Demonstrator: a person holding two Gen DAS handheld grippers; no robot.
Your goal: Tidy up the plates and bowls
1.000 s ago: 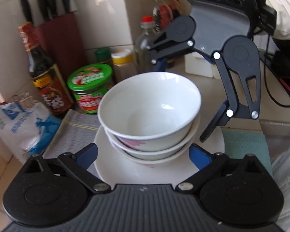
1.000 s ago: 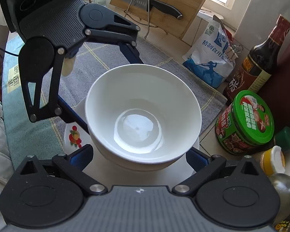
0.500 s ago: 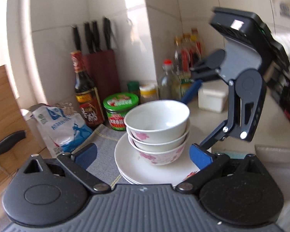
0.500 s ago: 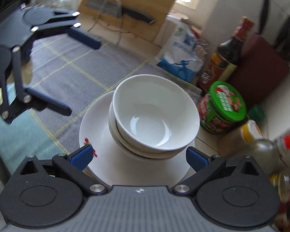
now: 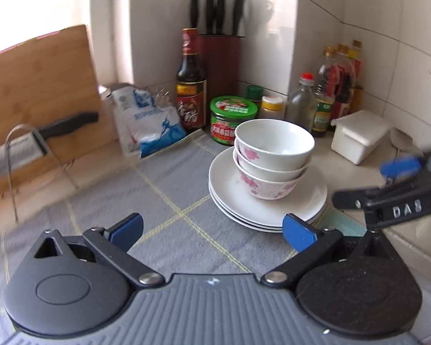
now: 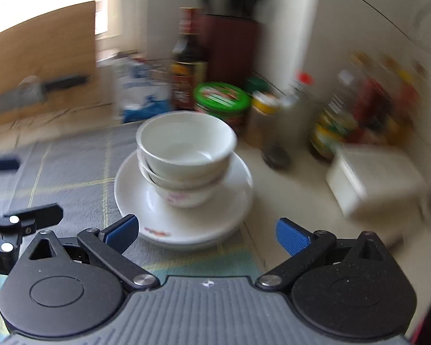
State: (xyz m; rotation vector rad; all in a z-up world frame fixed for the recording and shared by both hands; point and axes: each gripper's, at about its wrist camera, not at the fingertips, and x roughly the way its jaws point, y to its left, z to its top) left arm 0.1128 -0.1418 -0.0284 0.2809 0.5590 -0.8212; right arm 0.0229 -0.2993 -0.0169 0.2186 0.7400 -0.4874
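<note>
Three white bowls [image 5: 273, 155], the lower ones with pink flowers, are nested upright on a stack of white plates [image 5: 310, 201] on a grey checked mat [image 5: 169, 207]. The same bowl stack [image 6: 186, 155] and plates [image 6: 235, 204] show in the blurred right wrist view. My left gripper [image 5: 212, 230] is open and empty, back from the plates on their near left. My right gripper [image 6: 207, 233] is open and empty, just in front of the plates. Part of the right gripper [image 5: 399, 184] shows at the right of the left wrist view.
Behind the stack stand a green-lidded jar [image 5: 232, 120], a dark sauce bottle [image 5: 191, 86], a knife block [image 5: 221, 54], oil bottles [image 5: 336, 86] and a white lidded box [image 5: 359, 138]. A blue-white bag [image 5: 149, 123], a cutting board [image 5: 37, 92] and a cleaver [image 5: 57, 126] are at left.
Both grippers have pulled back and away from the bowl stack, which they flanked closely a second ago. The bowls and plates stay in place.
</note>
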